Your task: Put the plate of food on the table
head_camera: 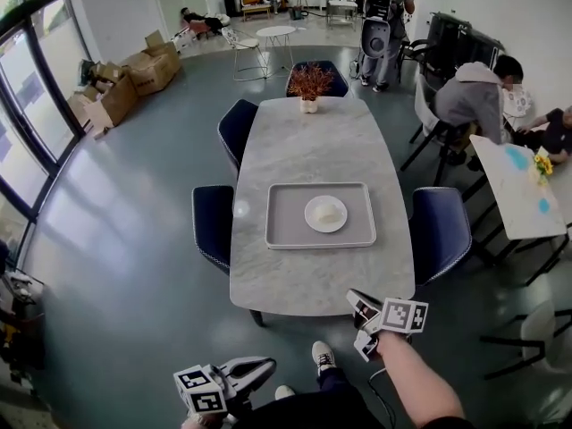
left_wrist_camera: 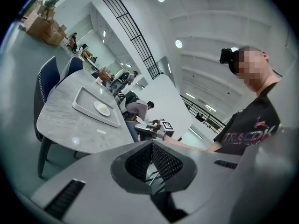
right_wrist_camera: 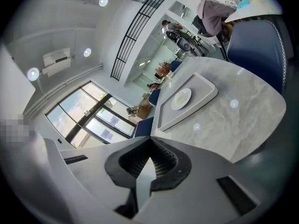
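Observation:
A white plate of pale food (head_camera: 325,213) sits in a grey tray (head_camera: 277,231) on the near half of a long marble table (head_camera: 313,141). Both grippers hang short of the table's near end, away from the tray. My left gripper (head_camera: 266,363) is low at the bottom left, jaws shut and empty. My right gripper (head_camera: 358,301) hovers by the table's near right corner, also shut on nothing. The left gripper view shows the plate (left_wrist_camera: 102,108) and tray (left_wrist_camera: 84,104) far off beyond the shut jaws (left_wrist_camera: 152,143). The right gripper view shows the plate (right_wrist_camera: 181,98) past the shut jaws (right_wrist_camera: 150,143).
Dark blue chairs (head_camera: 213,222) (head_camera: 440,231) flank the table, and a potted plant (head_camera: 309,85) stands at its far end. People sit at a white side table (head_camera: 518,195) on the right. Cardboard boxes (head_camera: 134,74) lie at the far left.

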`<state>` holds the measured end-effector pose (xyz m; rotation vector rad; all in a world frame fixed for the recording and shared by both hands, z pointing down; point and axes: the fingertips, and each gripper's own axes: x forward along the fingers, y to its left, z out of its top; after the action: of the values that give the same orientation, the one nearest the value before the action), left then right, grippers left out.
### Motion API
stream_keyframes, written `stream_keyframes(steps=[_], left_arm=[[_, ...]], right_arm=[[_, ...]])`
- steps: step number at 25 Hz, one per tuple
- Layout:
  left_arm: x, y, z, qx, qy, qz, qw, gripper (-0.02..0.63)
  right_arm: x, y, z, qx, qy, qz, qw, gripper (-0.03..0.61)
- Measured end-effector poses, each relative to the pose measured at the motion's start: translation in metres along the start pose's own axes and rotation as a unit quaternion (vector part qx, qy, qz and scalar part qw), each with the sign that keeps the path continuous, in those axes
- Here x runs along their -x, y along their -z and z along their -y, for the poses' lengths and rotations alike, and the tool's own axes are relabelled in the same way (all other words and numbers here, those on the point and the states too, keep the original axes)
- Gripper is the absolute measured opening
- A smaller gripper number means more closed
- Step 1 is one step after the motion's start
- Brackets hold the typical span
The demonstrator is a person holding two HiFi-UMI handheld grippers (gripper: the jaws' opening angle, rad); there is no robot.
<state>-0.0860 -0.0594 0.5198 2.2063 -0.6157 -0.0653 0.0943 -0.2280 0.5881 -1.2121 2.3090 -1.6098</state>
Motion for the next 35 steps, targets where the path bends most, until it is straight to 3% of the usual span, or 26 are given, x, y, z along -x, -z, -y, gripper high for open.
stream_keyframes(steps=[9, 19, 30, 35], left_arm=[[0.042, 0.045, 0.028, -0.005, 0.031, -0.013, 0.9994, 0.008], [0.077, 0.083, 0.054, -0.008, 0.059, -0.035, 0.9976, 0.008], [0.059, 0.102, 0.071, -0.003, 0.087, -0.043, 0.9953, 0.008], [0.057, 0.105, 0.078, -0.011, 0.091, -0.051, 0.9945, 0.008]], right_arm=[[0.066, 0.099, -0.051, 0.052, -0.022, 0.010, 0.998, 0.011], [0.120, 0.209, -0.108, 0.075, -0.047, -0.005, 0.996, 0.011], [0.148, 0.241, -0.135, 0.091, -0.095, 0.002, 0.991, 0.011], [0.152, 0.249, -0.134, 0.106, -0.078, -0.006, 0.991, 0.011]])
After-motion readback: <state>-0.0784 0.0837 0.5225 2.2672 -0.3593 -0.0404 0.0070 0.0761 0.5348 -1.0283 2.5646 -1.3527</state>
